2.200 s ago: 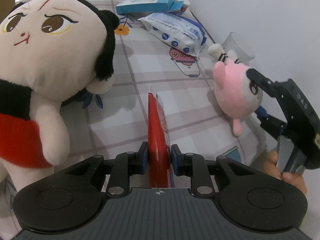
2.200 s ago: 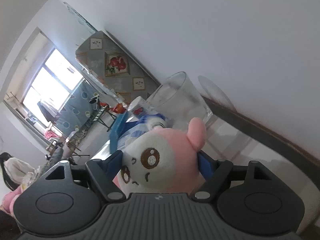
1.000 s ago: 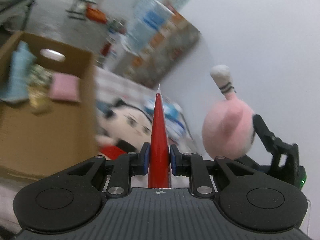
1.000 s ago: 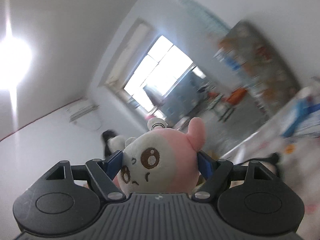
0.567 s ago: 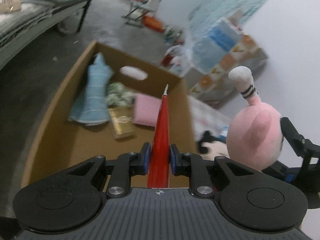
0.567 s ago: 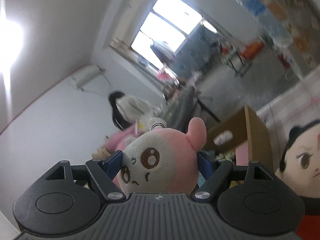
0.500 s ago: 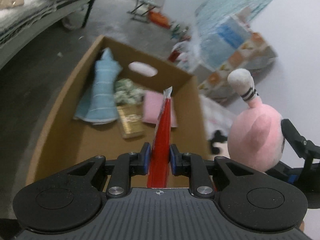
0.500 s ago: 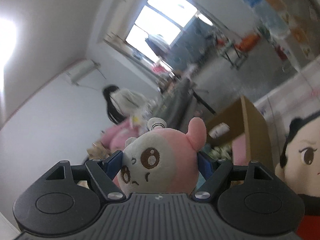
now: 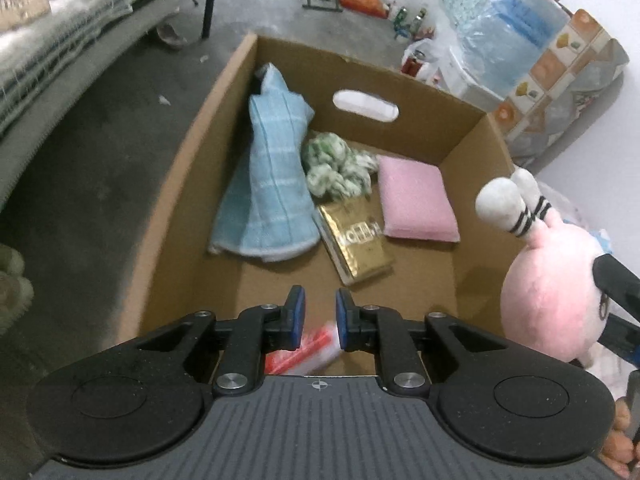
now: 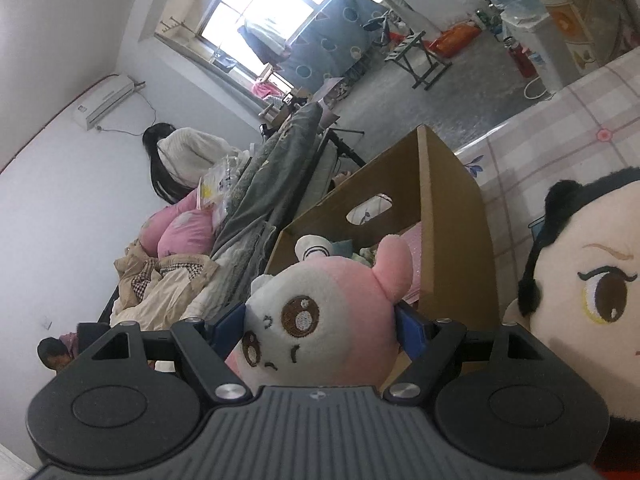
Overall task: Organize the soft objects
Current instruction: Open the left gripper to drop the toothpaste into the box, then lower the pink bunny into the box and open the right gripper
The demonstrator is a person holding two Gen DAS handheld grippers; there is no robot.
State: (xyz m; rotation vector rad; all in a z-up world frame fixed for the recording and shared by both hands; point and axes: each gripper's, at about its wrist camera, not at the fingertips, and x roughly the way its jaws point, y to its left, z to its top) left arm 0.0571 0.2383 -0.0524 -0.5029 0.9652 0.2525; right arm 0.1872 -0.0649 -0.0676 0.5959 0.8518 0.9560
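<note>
While poised over the open brown cardboard box (image 9: 496,148), points the left gripper (image 9: 321,316) down into it, evidently so that a release lands inside and not on the grey floor beside it. Shows its blue pads drawn nearly together with only a narrow gap and nothing pinched there; leaves the flat red-and-clear plastic packet (image 9: 304,350) blurred just beneath them, over the near end of the box floor, probably just let go, though cannot tell whether falling or already lying. Keeps the right gripper (image 10: 318,324) clamped on both sides of the round pink-and-white plush animal (image 10: 312,292), squeezing the head so that the stuffed body cannot slip. Carries that plush toy (image 9: 548,292) just beside the box's right wall and not yet above the opening, presumably next to go in. Gathers the soft goods already sorted at the far end of the box: a light-blue striped towel (image 9: 268,192), a crumpled green-and-white cloth (image 9: 336,168), a flat pink cushion pad (image 9: 416,200) and a shiny gold foil packet (image 9: 360,244). Leaves a large cream-faced, black-haired plush doll (image 10: 592,288) waiting on the checked-cloth counter (image 10: 560,140) beside the box. Offers lettering only on the gold packet, too blurred to read; no other brand or label legible.
</note>
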